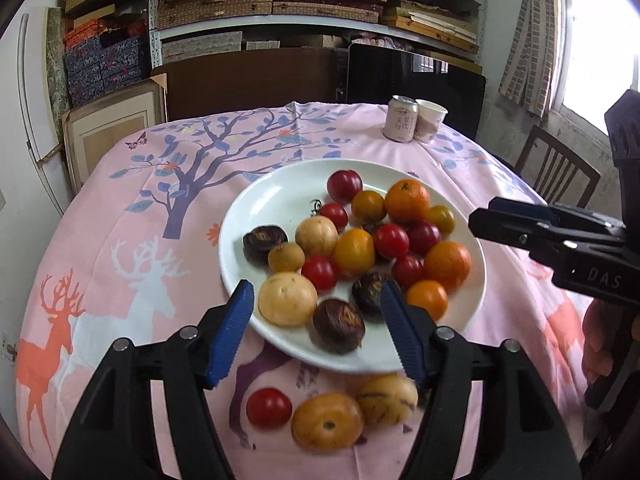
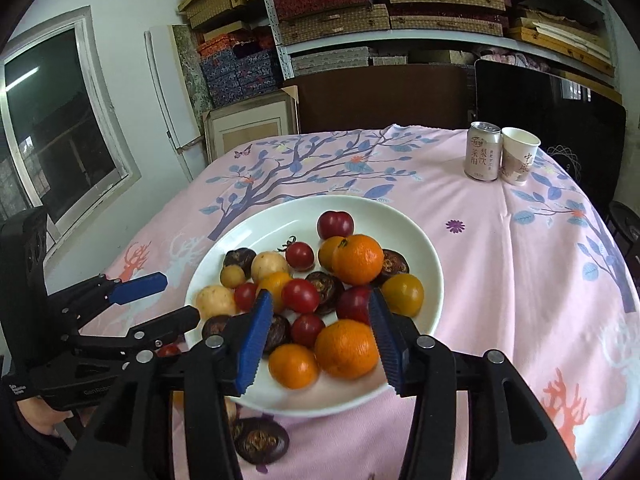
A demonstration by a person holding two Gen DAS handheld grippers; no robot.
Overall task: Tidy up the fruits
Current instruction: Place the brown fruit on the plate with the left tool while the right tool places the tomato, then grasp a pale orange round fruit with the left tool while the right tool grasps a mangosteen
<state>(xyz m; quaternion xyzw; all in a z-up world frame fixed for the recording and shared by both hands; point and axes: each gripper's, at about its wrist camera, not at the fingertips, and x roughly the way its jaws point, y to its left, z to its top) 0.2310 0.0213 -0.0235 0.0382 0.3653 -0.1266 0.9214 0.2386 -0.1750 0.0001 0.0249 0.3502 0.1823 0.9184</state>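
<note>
Mostly the work looks done already, as I judge it: nearly all fruits lie in the white plate (image 1: 276,196) in the middle of the pink tablecloth (image 1: 120,216). In it I count several red cherry tomatoes (image 1: 391,241), some yellow tomatoes (image 1: 353,251), three mandarins, the biggest at the far side (image 1: 407,200), pale round fruits (image 1: 287,299) and dark brown ones (image 1: 338,325) that may be water chestnuts. They lie mixed, not sorted by kind.

Left outside, on the cloth just near the plate's near rim, are a red tomato (image 1: 269,407), an orange-yellow fruit (image 1: 327,421) and a pale speckled fruit (image 1: 387,399); from the right wrist view a dark brown fruit (image 2: 261,439) lies there too. These still need to go in, I think.

The left gripper (image 1: 318,334) hovers over the near rim, its jaws moderately apart and holding nothing. The right gripper (image 2: 320,340) is also apart with nothing pressed, above the near mandarin (image 2: 346,349).

Far right stand a drink can (image 2: 483,151) and a paper cup (image 2: 519,156), touching; what they contain I cannot tell.
</note>
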